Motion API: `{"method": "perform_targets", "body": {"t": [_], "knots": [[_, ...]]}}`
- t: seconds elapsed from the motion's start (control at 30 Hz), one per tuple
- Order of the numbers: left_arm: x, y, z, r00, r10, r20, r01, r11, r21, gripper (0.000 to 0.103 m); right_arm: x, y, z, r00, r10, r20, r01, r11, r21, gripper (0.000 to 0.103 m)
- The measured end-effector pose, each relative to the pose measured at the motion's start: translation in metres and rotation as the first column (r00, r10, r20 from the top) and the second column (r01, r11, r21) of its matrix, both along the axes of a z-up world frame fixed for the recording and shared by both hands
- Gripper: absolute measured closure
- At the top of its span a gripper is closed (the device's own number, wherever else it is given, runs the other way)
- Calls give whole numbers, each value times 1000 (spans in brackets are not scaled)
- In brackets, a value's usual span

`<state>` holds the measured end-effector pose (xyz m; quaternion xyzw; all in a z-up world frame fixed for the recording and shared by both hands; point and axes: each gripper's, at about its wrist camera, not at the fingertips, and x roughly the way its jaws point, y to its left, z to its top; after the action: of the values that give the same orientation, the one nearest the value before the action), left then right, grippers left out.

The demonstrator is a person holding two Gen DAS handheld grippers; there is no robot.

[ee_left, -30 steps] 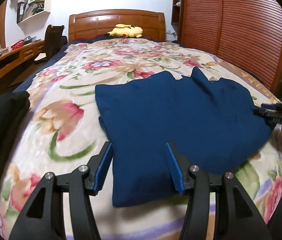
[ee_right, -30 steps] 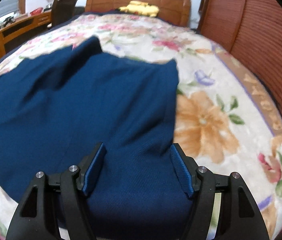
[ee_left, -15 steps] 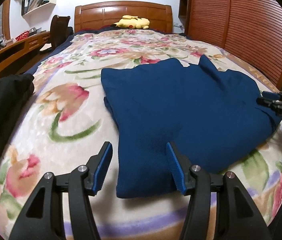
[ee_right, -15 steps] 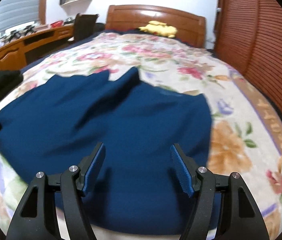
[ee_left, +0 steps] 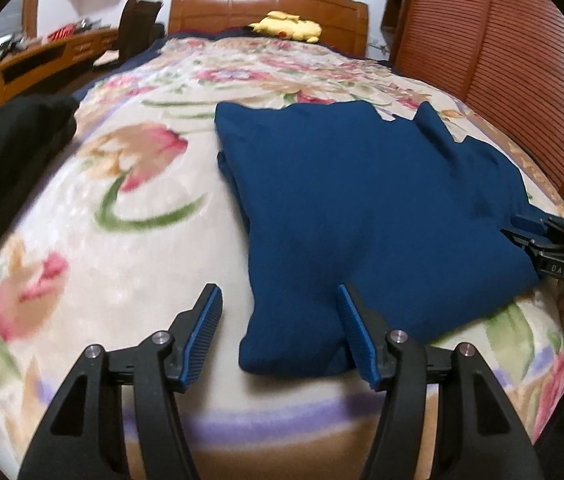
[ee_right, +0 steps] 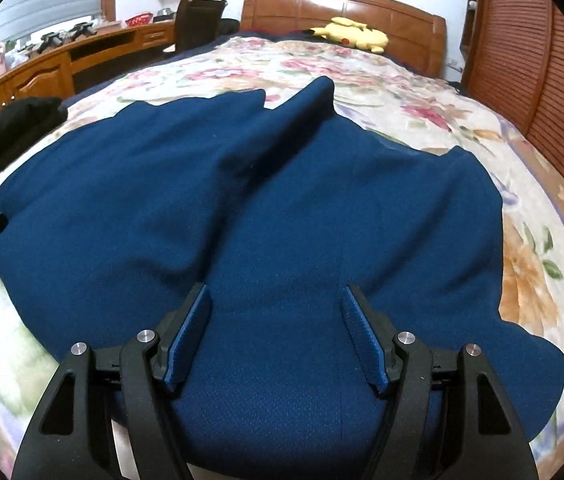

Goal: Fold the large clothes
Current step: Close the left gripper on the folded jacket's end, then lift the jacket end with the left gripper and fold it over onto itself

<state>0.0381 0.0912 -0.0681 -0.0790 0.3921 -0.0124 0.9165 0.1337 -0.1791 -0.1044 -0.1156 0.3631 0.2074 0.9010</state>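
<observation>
A dark blue garment (ee_left: 370, 208) lies partly folded and rumpled on the floral bedspread (ee_left: 122, 216); it fills the right wrist view (ee_right: 266, 208). My left gripper (ee_left: 280, 312) is open, its jaws wide, hovering at the garment's near left corner; the right finger is over the cloth, the left finger over the bedspread. My right gripper (ee_right: 276, 314) is open over the garment's near edge, nothing between its pads. The right gripper also shows at the right edge of the left wrist view (ee_left: 538, 232), at the garment's right edge.
A black garment (ee_left: 6, 144) lies at the bed's left edge. A yellow plush toy (ee_left: 288, 30) rests by the wooden headboard (ee_left: 266, 4). A slatted wooden wardrobe (ee_left: 502, 60) stands on the right. A wooden desk (ee_right: 42, 68) and a chair (ee_right: 198, 20) stand on the left.
Both grippers have pulled back and tilted up from the garment, staying open. The left one has shifted left towards the garment's near left corner. The garment has not moved.
</observation>
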Motion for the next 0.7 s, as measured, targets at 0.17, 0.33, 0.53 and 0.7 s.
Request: {"method": "perform_targets", "body": {"t": [0.17, 0.33, 0.53, 0.7], "knots": [[2, -5, 0, 997, 63, -47, -63, 998, -8, 43, 4, -2, 0, 1000, 5, -11, -5, 1000, 16, 34], [6, -2, 0, 993, 80, -92, -86, 995, -57, 51, 3, -2, 0, 1000, 7, -13, -6, 1000, 19, 34], [14, -5, 6, 989, 31, -142, -46, 994, -104, 78, -3, -7, 3, 1000, 12, 7, -12, 1000, 28, 34], [12, -16, 37, 998, -9, -69, 7, 999, -34, 94, -21, -25, 12, 999, 1, 44, -3, 999, 53, 34]]}}
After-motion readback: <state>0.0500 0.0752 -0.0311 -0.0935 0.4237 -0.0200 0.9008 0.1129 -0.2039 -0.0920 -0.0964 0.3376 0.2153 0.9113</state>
